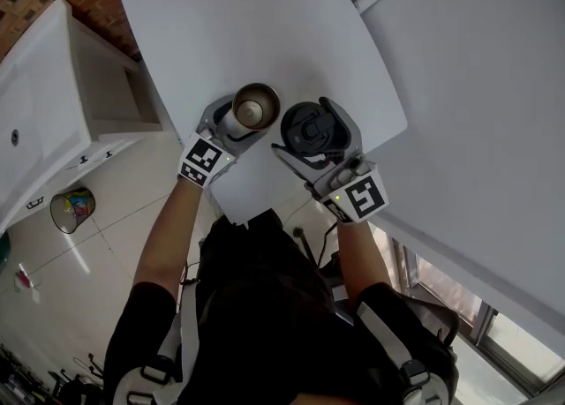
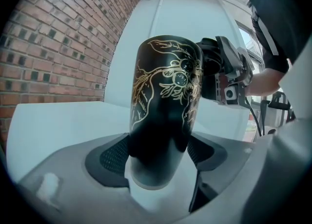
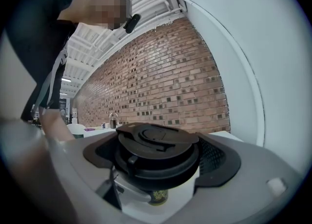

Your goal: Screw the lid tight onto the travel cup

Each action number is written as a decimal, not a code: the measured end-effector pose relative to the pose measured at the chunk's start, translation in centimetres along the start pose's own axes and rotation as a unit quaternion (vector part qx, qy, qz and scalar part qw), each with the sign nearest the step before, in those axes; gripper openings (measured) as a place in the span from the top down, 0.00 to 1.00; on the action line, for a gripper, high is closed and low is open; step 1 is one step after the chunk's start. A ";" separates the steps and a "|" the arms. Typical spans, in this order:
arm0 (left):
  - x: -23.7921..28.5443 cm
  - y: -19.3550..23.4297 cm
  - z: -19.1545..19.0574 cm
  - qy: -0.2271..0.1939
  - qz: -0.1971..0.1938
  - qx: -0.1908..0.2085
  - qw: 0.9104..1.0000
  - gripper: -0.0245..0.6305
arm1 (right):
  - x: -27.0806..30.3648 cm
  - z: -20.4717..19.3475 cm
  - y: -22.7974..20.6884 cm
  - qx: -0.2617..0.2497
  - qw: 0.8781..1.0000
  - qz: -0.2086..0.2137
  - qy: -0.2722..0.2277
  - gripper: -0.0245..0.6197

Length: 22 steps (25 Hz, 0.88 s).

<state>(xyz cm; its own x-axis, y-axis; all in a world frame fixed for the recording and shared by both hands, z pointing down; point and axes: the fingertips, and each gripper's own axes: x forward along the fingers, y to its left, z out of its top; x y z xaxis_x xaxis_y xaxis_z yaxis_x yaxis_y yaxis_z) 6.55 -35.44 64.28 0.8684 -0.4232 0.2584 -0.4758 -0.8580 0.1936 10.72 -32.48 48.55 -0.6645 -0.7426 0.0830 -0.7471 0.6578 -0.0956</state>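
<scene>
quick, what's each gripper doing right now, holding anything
left gripper: closed on the travel cup, which stands upright.
right gripper: closed on the lid, beside the cup and not yet on it.

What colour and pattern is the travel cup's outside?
The travel cup is black with gold leaves and flowers, clearest in the left gripper view.
</scene>
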 end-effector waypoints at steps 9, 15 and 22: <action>0.0 -0.2 -0.5 0.003 -0.002 -0.003 1.000 0.39 | 5.9 0.7 1.7 -0.014 0.998 0.057 -0.004 0.23; 0.1 -0.2 -0.6 0.006 0.002 -0.008 1.000 0.39 | 7.8 -0.2 3.2 -0.036 0.996 0.085 0.012 0.23; -0.2 0.2 -0.2 -0.002 0.015 -0.006 1.000 0.39 | 8.7 -1.5 3.5 -0.038 0.995 0.091 0.023 0.23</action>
<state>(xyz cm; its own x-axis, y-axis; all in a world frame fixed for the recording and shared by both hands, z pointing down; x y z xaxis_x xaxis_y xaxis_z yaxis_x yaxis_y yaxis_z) 6.24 -35.49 64.47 0.8539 -0.4507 0.2605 -0.5040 -0.8408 0.1976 2.29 -36.45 50.41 -0.7874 -0.6054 0.1164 -0.6126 0.7895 -0.0377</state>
